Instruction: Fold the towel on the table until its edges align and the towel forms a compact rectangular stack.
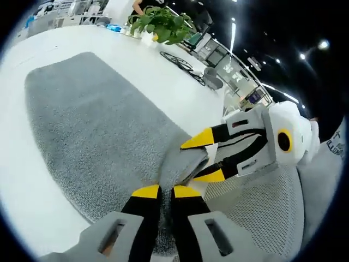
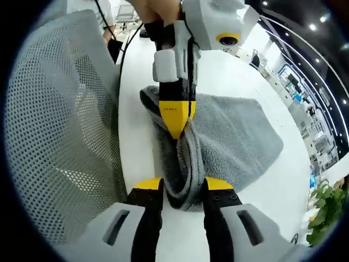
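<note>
Two grippers both pinch the grey towel (image 1: 98,125) on the white counter (image 1: 163,82). We see the left gripper (image 1: 166,191), bottom centre, jaws closed on the near towel edge, the right gripper (image 1: 210,158) clamping beside it. Right gripper view: right gripper (image 2: 182,191) jaws grip a bunched fold, mesh chair (image 2: 60,125) at left.

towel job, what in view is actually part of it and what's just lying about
Part of the job:
grey towel
left gripper, shut on the towel's edge
right gripper, around the towel's bunched edge
white table

Lying about:
potted plant
mesh chair
</note>
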`<action>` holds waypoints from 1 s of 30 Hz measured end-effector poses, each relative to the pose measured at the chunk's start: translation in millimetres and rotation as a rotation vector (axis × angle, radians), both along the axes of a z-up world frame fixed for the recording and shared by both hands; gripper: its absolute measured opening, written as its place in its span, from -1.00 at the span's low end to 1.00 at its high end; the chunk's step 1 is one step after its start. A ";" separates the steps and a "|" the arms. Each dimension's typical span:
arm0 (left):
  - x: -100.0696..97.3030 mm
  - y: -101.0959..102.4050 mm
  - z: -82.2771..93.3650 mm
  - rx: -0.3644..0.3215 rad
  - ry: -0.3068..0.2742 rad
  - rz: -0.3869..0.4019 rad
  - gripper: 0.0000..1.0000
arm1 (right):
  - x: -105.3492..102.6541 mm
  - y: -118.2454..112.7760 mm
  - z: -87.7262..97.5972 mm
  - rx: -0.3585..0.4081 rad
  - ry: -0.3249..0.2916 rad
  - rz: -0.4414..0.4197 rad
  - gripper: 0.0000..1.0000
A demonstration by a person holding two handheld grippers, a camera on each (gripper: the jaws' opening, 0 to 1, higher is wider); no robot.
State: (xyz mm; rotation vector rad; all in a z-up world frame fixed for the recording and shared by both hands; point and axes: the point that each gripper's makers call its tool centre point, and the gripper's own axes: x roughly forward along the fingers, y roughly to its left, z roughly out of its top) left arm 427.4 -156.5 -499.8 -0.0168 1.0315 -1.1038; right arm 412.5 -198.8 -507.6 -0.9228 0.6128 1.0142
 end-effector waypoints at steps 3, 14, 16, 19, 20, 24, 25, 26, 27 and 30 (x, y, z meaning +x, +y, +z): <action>-2.4 -0.7 1.2 0.016 -0.033 -0.016 -0.83 | -0.4 -1.8 -1.0 -0.005 0.013 -0.002 -0.61; -13.3 -0.1 3.0 0.111 -0.177 -0.092 -0.51 | 14.5 -2.8 4.7 0.163 0.123 -0.173 -0.82; -15.3 2.5 1.7 0.164 -0.267 -0.151 -0.48 | 15.6 -1.7 7.0 0.182 0.138 -0.196 -0.83; -14.6 7.6 -4.6 0.235 -0.368 -0.212 -0.48 | 17.7 0.1 11.0 0.199 0.148 -0.210 -0.83; -13.8 8.6 -6.3 0.256 -0.405 -0.234 -0.48 | 18.7 0.5 11.7 0.203 0.150 -0.211 -0.83; -9.4 10.8 -8.5 0.339 -0.576 -0.368 -0.51 | 20.8 2.8 18.4 0.226 0.161 -0.224 -0.83; -12.1 10.0 -10.2 0.345 -0.582 -0.394 -0.51 | 21.5 3.5 20.0 0.230 0.163 -0.227 -0.83; -15.2 7.1 -9.7 0.329 -0.576 -0.400 -0.53 | 21.8 3.8 20.3 0.230 0.162 -0.228 -0.83; -17.7 5.5 -9.7 0.317 -0.566 -0.403 -0.54 | 22.9 4.1 19.2 0.230 0.161 -0.228 -0.83; -16.9 7.6 -9.7 0.349 -0.598 -0.438 -0.55 | 23.4 4.7 19.1 0.232 0.163 -0.230 -0.83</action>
